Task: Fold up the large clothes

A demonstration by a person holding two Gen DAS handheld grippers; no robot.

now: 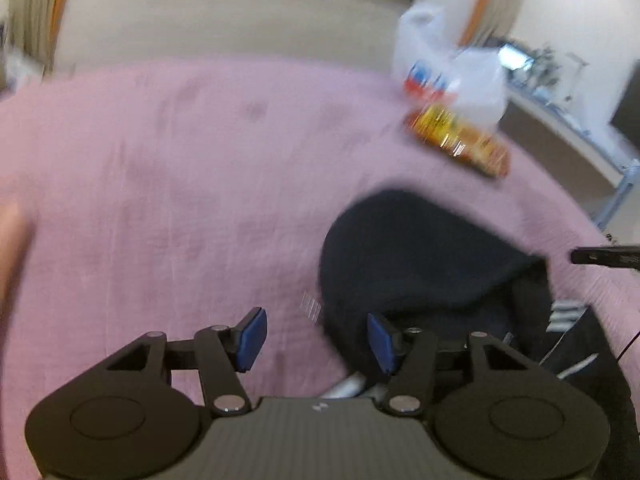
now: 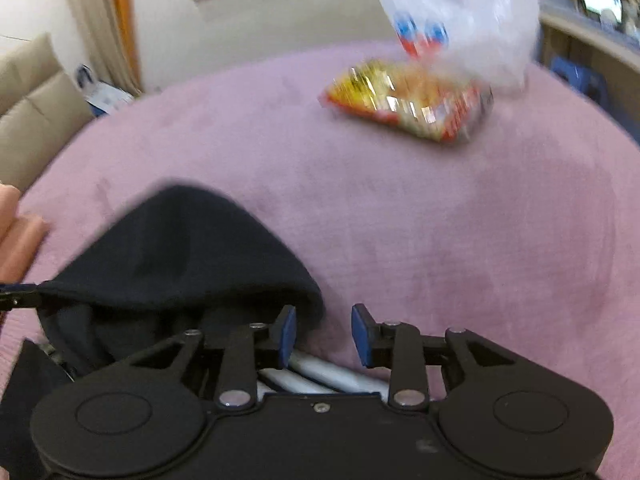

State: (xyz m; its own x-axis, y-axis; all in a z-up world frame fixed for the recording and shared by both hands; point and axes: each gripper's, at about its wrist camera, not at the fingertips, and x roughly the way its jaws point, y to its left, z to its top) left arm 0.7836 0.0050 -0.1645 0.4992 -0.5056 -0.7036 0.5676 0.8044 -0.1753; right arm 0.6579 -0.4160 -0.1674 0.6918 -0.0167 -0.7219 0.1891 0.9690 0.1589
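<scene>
A dark navy hooded garment (image 1: 420, 256) lies on a pink cover (image 1: 160, 184), its hood spread flat. In the left wrist view it sits right of centre, and my left gripper (image 1: 316, 340) is open just over its left edge, with nothing pressed between the blue pads. In the right wrist view the hood (image 2: 180, 248) lies at lower left. My right gripper (image 2: 324, 336) is open beside the hood's right edge, its left pad (image 2: 286, 336) close to the cloth. White bands (image 2: 320, 372) show under the right gripper. The rest of the garment is hidden below both grippers.
A red and yellow snack packet (image 2: 408, 104) and a clear plastic bag (image 2: 464, 20) rest on the far side of the pink cover (image 2: 440, 220). A beige sofa (image 2: 32, 112) stands at the left. Shelving (image 1: 560, 92) stands at the right. A hand (image 2: 16, 232) shows at the left edge.
</scene>
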